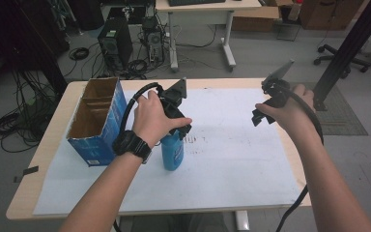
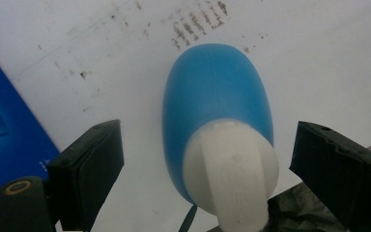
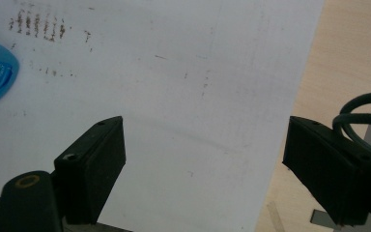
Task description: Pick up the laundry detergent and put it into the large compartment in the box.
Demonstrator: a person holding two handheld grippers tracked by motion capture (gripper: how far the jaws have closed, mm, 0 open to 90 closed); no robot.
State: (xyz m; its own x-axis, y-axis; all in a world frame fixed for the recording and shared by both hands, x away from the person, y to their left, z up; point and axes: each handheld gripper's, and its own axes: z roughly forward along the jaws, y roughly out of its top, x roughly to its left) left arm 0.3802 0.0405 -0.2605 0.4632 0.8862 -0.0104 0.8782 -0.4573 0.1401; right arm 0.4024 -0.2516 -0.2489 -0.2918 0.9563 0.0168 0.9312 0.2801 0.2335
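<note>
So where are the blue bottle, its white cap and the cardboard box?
Bottle [image 2: 212, 82], left gripper view, on its blue body.
Cap [image 2: 232, 169], left gripper view, on its white top.
Box [image 1: 107, 126], high view, on its blue side wall.

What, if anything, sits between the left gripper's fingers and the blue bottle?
Nothing visible. The left gripper is open, with the blue bottle and its white cap standing between the fingers, gaps clear on both sides.

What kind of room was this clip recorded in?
Most likely a lab or office workroom: computer towers with loose cables sit on the floor, and a desk and an office chair stand behind the paper-covered table.
</note>
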